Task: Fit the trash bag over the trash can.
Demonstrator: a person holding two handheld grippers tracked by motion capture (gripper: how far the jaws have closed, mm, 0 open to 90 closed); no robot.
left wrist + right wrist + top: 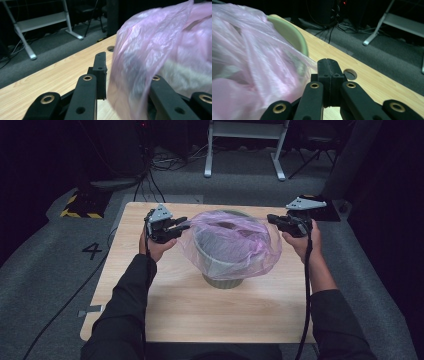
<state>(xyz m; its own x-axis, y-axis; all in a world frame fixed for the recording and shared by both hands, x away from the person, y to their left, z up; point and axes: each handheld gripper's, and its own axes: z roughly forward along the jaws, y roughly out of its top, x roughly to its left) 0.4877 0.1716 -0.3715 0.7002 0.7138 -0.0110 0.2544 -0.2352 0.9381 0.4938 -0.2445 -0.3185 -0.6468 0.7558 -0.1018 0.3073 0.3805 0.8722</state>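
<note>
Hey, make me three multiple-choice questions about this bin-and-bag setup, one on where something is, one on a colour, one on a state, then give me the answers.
1. Where does the green bin stand?
A. on the floor
B. near the middle of the wooden table
C. on a chair

2. What colour is the plastic bag?
A. black
B. yellow
C. pink

3. How do the jaws of the right claw stand?
A. pressed together
B. wide apart
C. clamped on a cup

Answers: 1 B, the high view shows bare tabletop all round it. 2 C, the translucent film is pink in every view. 3 A, the right gripper view shows its pads meeting with no gap.
</note>
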